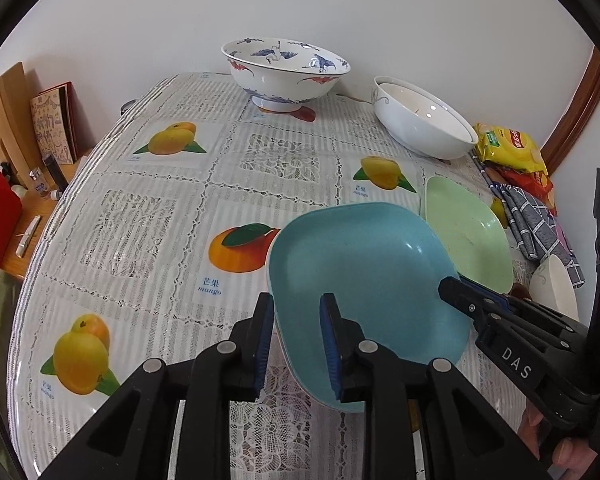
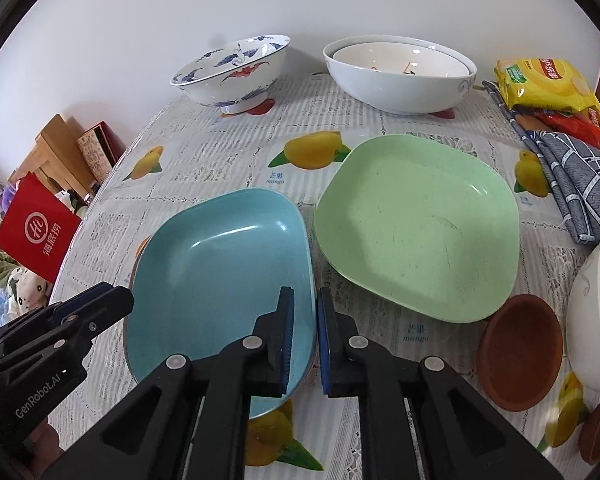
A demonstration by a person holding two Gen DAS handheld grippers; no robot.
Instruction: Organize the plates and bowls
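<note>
The blue plate point(image 2: 220, 264) is lying on the tabletop point(image 2: 228, 152), near its front edge, and both claws are standing at it. The right claw point(image 2: 305, 291) is clenching the right rim of the blue plate: one pad is sitting inside the plate, the other outside, and only a narrow gap with the rim in it is remaining between them. The left claw point(image 1: 297, 298) is straddling the left rim of the blue plate. Its outer pad is touching the rim and its inner pad is standing over the plate's hollow, but I cannot tell whether it is really pressing or only resting there. A thin second rim is showing under the blue plate at its left side; what it belongs to is not clear.

Just to the right of the blue plate, almost touching it, a green plate point(image 2: 416, 228) is lying. Behind the blue plate, by the wall, a bowl with blue birds point(image 2: 236, 76) is standing, and behind and to the right two white bowls point(image 2: 400, 80) are sitting one inside the other. Further right of the blue plate, beyond the green one, a brown saucer point(image 2: 520, 352) and another white bowl point(image 2: 596, 312) are standing. Far to the right and behind, a checked cloth point(image 2: 580, 184) and yellow snack bags point(image 2: 548, 84) are lying.
</note>
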